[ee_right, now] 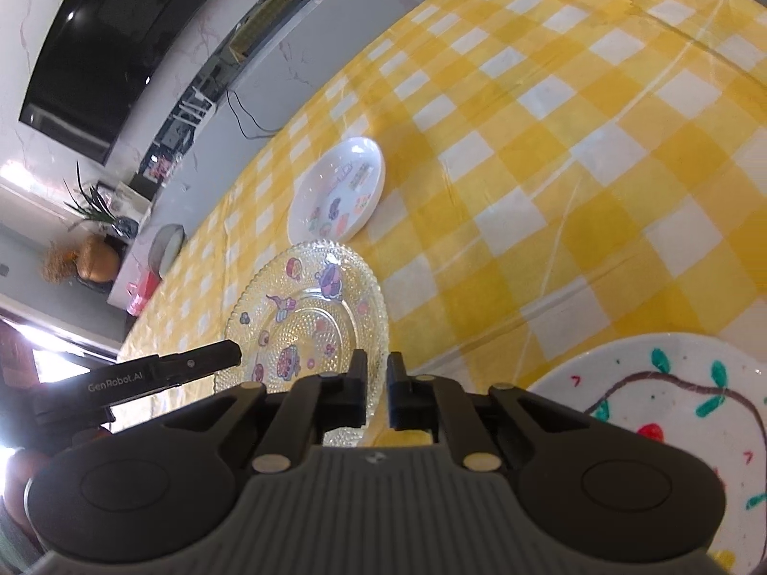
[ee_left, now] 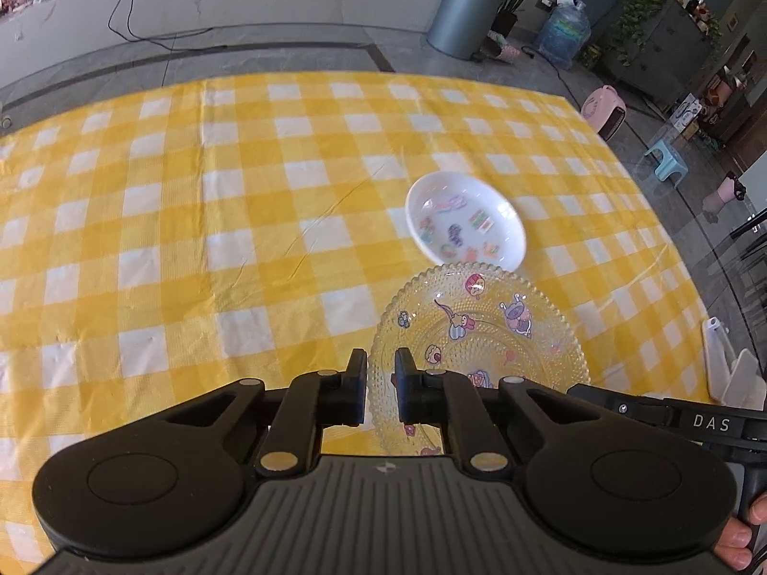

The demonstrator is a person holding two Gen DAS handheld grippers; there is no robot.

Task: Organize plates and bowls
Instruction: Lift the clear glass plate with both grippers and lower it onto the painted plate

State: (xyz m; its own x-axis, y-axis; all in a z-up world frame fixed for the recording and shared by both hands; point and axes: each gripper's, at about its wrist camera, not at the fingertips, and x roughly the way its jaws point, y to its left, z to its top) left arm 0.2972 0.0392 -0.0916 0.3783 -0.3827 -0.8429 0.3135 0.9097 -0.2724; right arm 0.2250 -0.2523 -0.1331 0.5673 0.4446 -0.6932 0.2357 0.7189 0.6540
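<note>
Two beaded glass plate [ee_left: 484, 330] grips, seemingly

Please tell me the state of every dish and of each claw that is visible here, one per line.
Glass plate: flat on the tablecloth, upright, empty.
White bowl: upright, empty, just beyond the glass plate.
Painted plate: flat, upright, partly hidden.
Left claw: narrow gap, at the glass plate's edge; grip unclear.
Right claw: narrow gap, at the glass plate's edge; grip unclear.
</note>
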